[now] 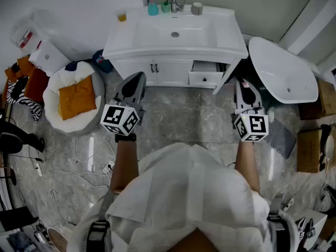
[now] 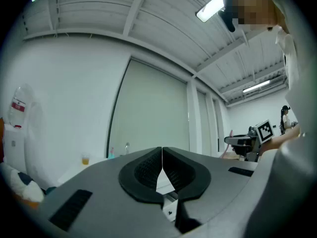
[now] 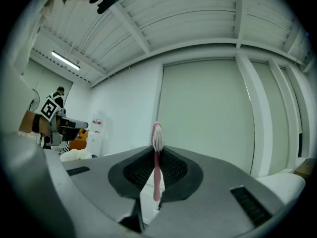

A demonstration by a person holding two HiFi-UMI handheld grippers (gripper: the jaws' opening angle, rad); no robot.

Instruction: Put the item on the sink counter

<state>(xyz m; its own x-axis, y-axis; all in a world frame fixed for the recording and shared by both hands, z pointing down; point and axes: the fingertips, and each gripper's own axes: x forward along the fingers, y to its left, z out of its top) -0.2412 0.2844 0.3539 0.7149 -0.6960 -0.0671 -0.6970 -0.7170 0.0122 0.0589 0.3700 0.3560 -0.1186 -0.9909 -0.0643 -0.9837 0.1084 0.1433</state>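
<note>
Carrying step, I reckon. The right tongs are pinching a pink toothbrush by the handle, with the bristles sticking up past the tips. So I'm thinking the trick is holding the squeeze steady and the wrist level while walking it in, then lowering until the handle is lying flat on the counter before letting go. It's thin and light, so I'm guessing it'll twist or slip if I'm sloppy.

The jaws are nearly together, with only the handle between them. The left tongs are fully closed with nothing in them. In the head view they're sitting at about 11 o'clock from me, and the right ones at about 1 o'clock.

Further out, the sink counter is dead ahead at 12 o'clock, well apart from both tongs. I'm eyeing the bare strip on the basin's 3 o'clock side, since the back edge by the faucet is crowded with a teal bottle and a grey cup. A drawer is hanging open below that side, so I'm minding it on approach.
</note>
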